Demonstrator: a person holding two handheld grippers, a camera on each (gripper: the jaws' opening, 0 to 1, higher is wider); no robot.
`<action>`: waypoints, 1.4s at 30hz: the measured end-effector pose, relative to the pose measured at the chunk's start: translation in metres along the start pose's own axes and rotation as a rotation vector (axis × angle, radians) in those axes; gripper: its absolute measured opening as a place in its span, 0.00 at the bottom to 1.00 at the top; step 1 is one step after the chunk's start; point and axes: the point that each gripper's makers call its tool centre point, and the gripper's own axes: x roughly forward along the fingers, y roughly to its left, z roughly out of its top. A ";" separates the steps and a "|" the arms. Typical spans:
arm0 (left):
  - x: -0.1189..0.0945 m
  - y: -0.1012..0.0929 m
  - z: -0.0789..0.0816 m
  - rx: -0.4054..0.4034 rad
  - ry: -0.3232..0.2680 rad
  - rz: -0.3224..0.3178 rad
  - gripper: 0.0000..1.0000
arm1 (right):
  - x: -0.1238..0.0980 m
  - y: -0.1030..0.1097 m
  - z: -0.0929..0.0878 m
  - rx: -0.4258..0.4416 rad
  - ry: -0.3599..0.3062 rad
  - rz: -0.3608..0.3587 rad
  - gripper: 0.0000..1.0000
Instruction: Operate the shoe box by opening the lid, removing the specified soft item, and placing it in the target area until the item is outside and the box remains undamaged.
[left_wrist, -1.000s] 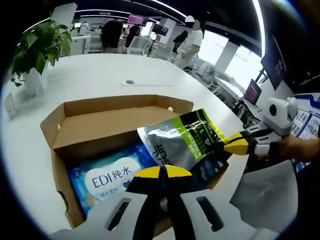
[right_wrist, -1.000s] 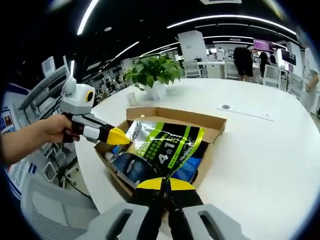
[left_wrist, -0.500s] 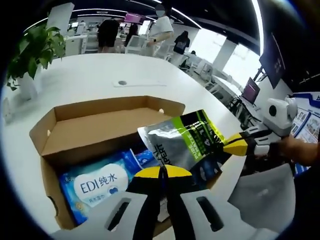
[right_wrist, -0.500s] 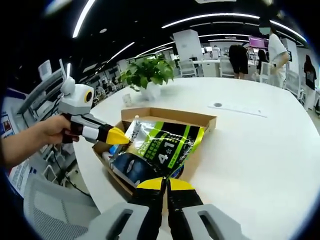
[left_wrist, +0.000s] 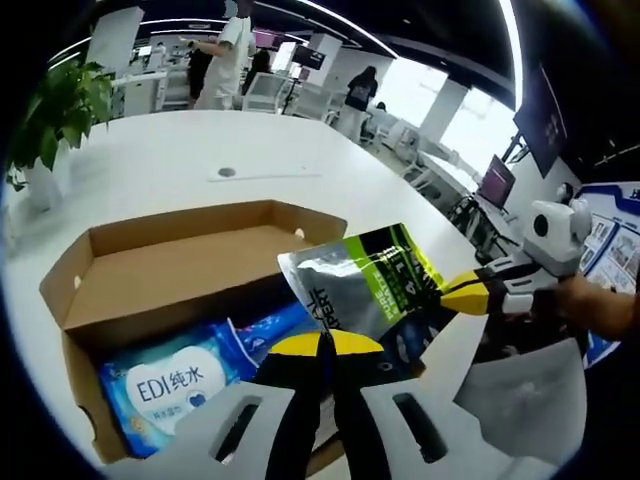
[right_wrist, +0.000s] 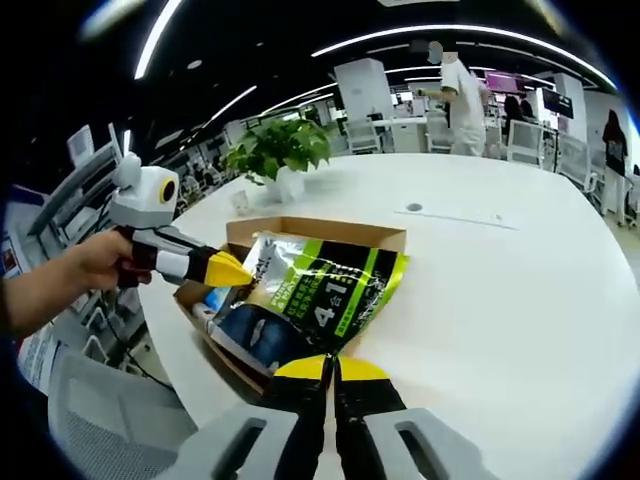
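the left hand-held gripper (left_wrist: 322, 345) and the right hand-held gripper (right_wrist: 331, 368) each clench an edge of the green-and-silver pouch (left_wrist: 365, 285), held just above the open shoe box (left_wrist: 150, 250) at the middle of both views. inside the box, lower left in the left gripper view, lies a blue wipes pack (left_wrist: 170, 380). the box sits on the white surface (right_wrist: 500, 300). a potted plant (right_wrist: 280, 155) stands behind it, upper left in the right gripper view; people stand far back among desks.
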 end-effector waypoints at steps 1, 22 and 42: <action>0.002 0.000 0.001 0.003 0.001 -0.002 0.00 | -0.001 -0.002 0.000 0.001 0.000 -0.003 0.00; 0.040 -0.030 0.008 0.040 0.038 -0.048 0.00 | -0.022 -0.044 -0.011 0.059 -0.013 -0.075 0.00; 0.077 -0.062 0.021 0.053 0.054 -0.101 0.00 | -0.037 -0.095 -0.018 0.100 -0.013 -0.155 0.00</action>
